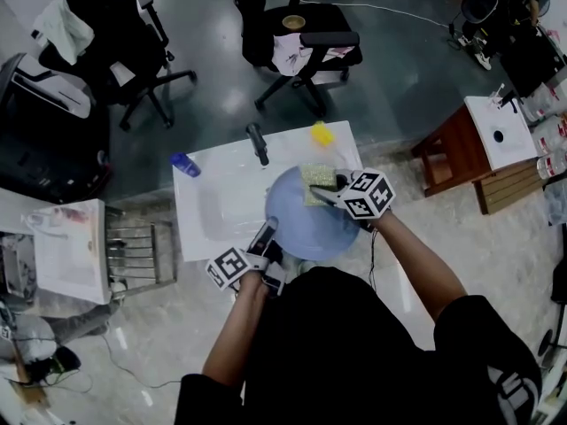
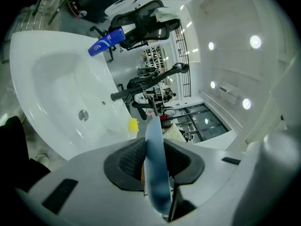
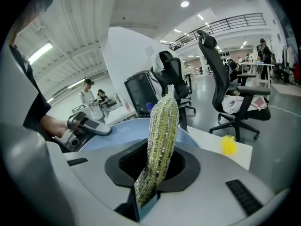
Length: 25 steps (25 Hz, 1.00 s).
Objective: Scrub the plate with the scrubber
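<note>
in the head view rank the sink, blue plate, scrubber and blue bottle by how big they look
1. sink
2. blue plate
3. scrubber
4. blue bottle

The last two are close. The scrubber looks only slightly bigger.

White sink (image 1: pixel 213 228), black faucet (image 1: pixel 258 143), blue bottle (image 1: pixel 185 165) on its rim, yellow item (image 1: pixel 322 134), black office chair (image 1: pixel 306 27), wooden stool (image 1: pixel 447 151)

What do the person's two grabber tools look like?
Both are pale grey plastic with black ribbed pads inside the jaws. The left gripper and the right gripper each carry a white cube printed with black square markers. The person wears a black short-sleeved top.
</note>
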### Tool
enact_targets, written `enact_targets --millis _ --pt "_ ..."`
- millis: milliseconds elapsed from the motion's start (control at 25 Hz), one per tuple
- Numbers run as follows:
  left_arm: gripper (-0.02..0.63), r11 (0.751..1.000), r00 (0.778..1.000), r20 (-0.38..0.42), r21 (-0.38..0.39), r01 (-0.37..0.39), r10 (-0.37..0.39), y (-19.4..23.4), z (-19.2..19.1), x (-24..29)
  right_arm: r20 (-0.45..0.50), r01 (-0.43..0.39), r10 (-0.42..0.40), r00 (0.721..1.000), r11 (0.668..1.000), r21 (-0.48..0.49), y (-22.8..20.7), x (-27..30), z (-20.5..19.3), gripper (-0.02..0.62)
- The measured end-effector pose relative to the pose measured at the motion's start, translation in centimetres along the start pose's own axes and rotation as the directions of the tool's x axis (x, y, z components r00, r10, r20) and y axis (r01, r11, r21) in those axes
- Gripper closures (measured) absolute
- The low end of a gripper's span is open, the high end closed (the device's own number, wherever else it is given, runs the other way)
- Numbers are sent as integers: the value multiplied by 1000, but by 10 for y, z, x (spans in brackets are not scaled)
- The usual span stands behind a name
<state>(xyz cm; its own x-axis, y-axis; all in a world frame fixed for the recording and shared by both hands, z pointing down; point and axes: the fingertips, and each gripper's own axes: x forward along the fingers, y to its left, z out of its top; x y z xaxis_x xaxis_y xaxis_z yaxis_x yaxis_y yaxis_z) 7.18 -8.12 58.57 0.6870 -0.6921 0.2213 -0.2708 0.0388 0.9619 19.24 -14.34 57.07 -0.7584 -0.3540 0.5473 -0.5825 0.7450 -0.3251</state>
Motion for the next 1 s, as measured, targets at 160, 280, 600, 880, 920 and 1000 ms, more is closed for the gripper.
enact_targets --millis 160,280,600,880,920,1000 --pt "508 1000 1000 -6 -11 1 -1 -1 -4 -1 -15 54 -54 998 998 -27 -7 -2 1 537" --pt "508 1000 1000 0 -26 -7 7 0 -3 -3 -27 92 -94 995 994 -64 -9 -3 5 537" --pt "511 999 1000 9 -36 -10 10 6 4 -10 -51 148 -156 987 980 -134 -19 -6 13 537" --pt "509 998 999 20 -58 -30 31 12 3 -14 -62 117 -121 991 991 -62 -20 -8 1 537" --pt "509 997 999 22 -63 -34 36 13 3 -15 -65 111 -115 991 992 -59 -18 -8 -2 538" --pt "509 997 999 26 -68 -43 45 17 2 -17 -71 99 -102 992 994 -50 -14 -9 -7 537"
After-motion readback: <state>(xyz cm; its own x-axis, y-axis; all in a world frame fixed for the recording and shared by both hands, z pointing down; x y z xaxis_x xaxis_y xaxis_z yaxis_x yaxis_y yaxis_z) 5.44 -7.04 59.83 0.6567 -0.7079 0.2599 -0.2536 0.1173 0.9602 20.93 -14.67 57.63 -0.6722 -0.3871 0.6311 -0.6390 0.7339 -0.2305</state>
